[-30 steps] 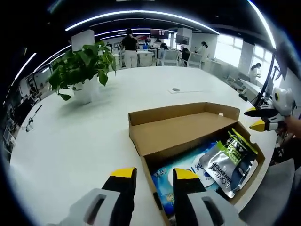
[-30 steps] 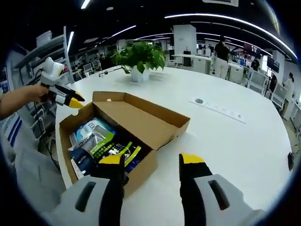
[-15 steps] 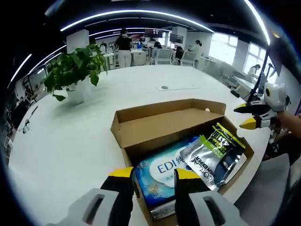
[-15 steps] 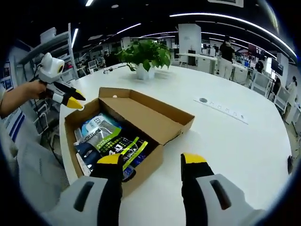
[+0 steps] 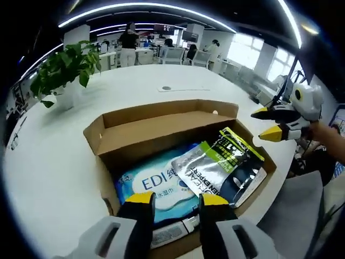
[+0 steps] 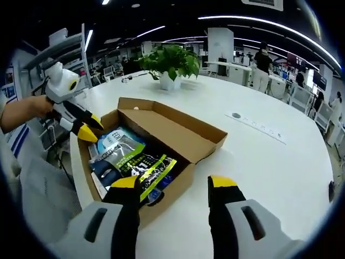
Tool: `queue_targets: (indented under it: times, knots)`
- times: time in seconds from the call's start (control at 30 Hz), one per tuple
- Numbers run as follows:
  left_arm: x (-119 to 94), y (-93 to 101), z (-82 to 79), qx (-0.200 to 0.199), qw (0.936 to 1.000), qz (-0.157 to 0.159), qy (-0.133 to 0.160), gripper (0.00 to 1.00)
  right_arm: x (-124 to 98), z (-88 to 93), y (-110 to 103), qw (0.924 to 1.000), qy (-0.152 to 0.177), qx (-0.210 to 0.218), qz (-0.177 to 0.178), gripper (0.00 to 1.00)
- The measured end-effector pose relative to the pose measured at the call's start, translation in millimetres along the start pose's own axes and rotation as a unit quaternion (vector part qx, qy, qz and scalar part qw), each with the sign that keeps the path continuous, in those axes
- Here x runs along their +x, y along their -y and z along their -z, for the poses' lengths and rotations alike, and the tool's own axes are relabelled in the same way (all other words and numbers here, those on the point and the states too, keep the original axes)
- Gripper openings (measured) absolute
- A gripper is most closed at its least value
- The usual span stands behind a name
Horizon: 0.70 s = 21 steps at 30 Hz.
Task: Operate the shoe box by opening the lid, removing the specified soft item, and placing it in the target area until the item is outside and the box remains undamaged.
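Observation:
The brown cardboard shoe box (image 5: 161, 132) lies open on the white table, its lid folded back. Inside are a blue soft pack marked EDI (image 5: 153, 186) and a silver, green and black pouch (image 5: 221, 162) resting partly on it. My left gripper (image 5: 175, 200) hovers open over the box's near end, above the blue pack, holding nothing. My right gripper (image 5: 267, 124) is at the box's right end, jaws apart. In the right gripper view, my right gripper (image 6: 175, 183) stands open before the box (image 6: 180, 135). There the left gripper (image 6: 90, 129) dips at the box's far corner by the blue pack (image 6: 116, 141).
A potted green plant (image 5: 62, 65) (image 6: 170, 59) stands on the round white table (image 5: 48, 162) beyond the box. A flush socket plate (image 6: 250, 123) lies in the tabletop. People and desks are far behind. The table's edge runs close by the box's pouch end.
My left gripper has come forward and lower over the box's near end, so the contents look larger. The right gripper has edged slightly closer. Box and contents have not moved.

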<state>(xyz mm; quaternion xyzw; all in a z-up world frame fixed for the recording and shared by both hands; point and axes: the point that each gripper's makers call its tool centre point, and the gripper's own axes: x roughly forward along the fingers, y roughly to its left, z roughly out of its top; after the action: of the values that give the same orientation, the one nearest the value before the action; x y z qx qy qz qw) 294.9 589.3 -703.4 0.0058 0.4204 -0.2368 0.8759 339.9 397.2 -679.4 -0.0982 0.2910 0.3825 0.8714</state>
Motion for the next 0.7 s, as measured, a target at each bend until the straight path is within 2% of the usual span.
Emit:
queue_targets:
  times: [0.27,0.57,0.7]
  knots:
    - [11,18.0,16.5,-0.032,0.9980,0.042,-0.034,0.31,2,-0.2,-7,1.0000,0.001,-0.001,-0.004,0.48]
    - [19,29.8,22.6,-0.079,0.9930,0.072,-0.051,0.24,6,-0.5,-14,0.9998,-0.001,-0.012,-0.013,0.48]
    - [25,32.7,22.6,-0.087,0.9912,0.081,-0.058,0.23,7,-2.4,-17,0.9997,0.002,-0.015,-0.016,0.48]
